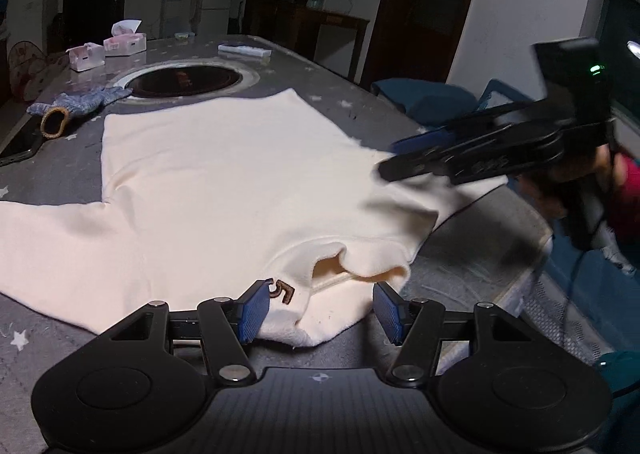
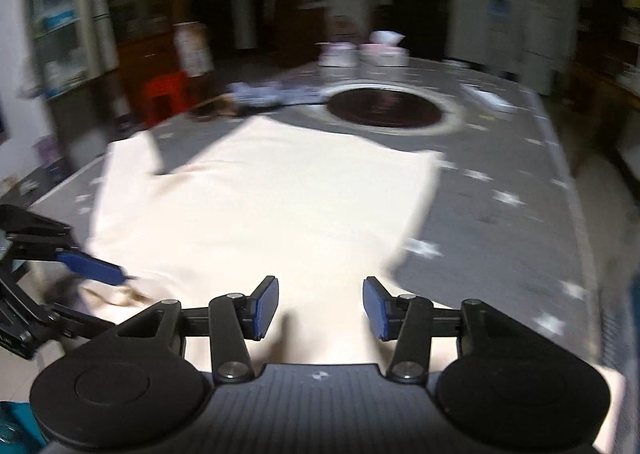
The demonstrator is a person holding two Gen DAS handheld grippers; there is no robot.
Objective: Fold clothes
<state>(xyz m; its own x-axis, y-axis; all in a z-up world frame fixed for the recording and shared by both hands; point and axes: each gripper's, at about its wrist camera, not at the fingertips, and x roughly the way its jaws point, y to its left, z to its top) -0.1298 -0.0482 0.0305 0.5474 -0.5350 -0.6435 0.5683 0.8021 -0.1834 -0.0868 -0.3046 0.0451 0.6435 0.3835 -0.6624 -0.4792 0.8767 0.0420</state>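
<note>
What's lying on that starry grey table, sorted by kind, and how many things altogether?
Cream sweatshirt: 1
Pink tissue boxes: 2
Blue knitted glove: 1
Dark phone: 1
White flat packet: 1
Total: 6

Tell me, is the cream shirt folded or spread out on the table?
Mostly spread. The cream shirt lies flat on the table, one sleeve stretched sideways; only the collar end is bunched.
</note>
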